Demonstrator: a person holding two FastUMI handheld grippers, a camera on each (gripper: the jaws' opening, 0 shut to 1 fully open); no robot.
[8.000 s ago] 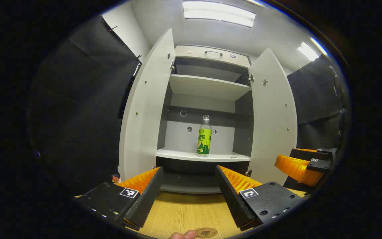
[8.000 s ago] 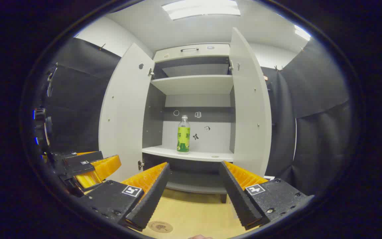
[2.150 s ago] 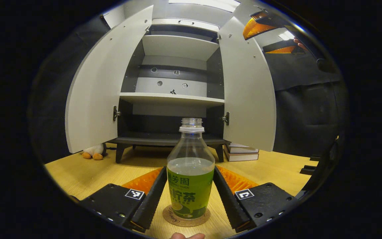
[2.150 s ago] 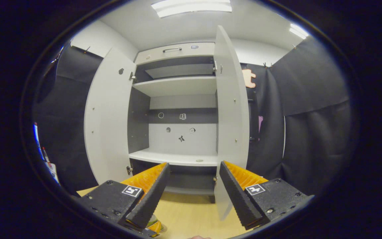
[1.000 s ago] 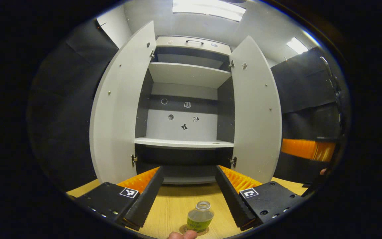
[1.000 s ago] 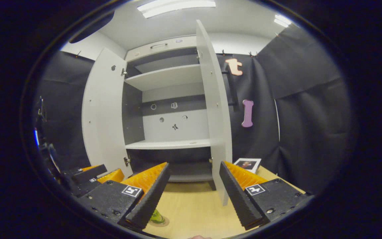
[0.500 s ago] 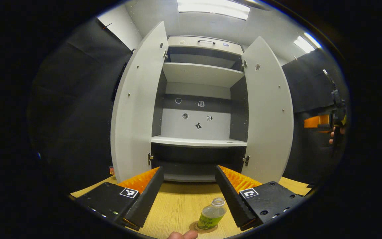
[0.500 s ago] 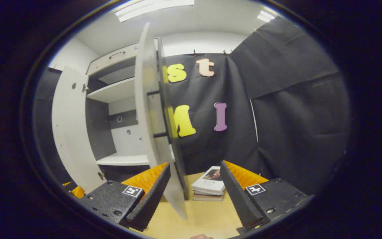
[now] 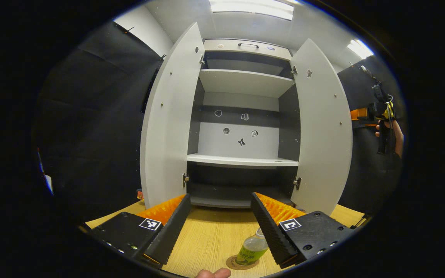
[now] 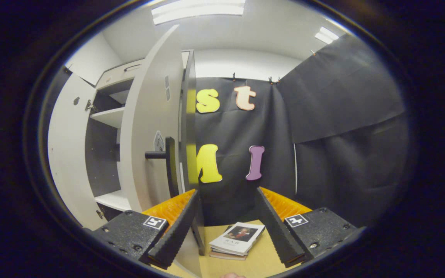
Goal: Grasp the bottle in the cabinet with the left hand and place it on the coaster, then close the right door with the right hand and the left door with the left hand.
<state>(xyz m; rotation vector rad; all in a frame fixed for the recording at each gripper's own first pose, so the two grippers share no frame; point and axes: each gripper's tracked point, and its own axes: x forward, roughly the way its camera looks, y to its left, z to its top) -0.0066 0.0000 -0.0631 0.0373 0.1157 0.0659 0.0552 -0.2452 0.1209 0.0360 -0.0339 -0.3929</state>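
While the bottle (image 9: pixel 252 251) stands on the coaster (image 9: pixel 233 264) beside the left gripper (image 9: pixel 219 226), its spread fingers hold nothing. Right gripper (image 10: pixel 227 226), jaws apart and empty, sits outside the right door (image 10: pixel 149 127), near its handle (image 10: pixel 168 164).

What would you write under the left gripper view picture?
Bottle stands on coaster; both cabinet doors open.

In the left gripper view we see the bottle (image 9: pixel 252 250) standing on the coaster (image 9: pixel 242 263) on the bench (image 9: pixel 211 239), in front of the cabinet (image 9: pixel 242 116), whose left door (image 9: pixel 168 127) and right door (image 9: pixel 325 131) flank its shelves. In the right gripper view a stack of books (image 10: pixel 236 241) lies on the bench just beside that right door (image 10: pixel 151 127).
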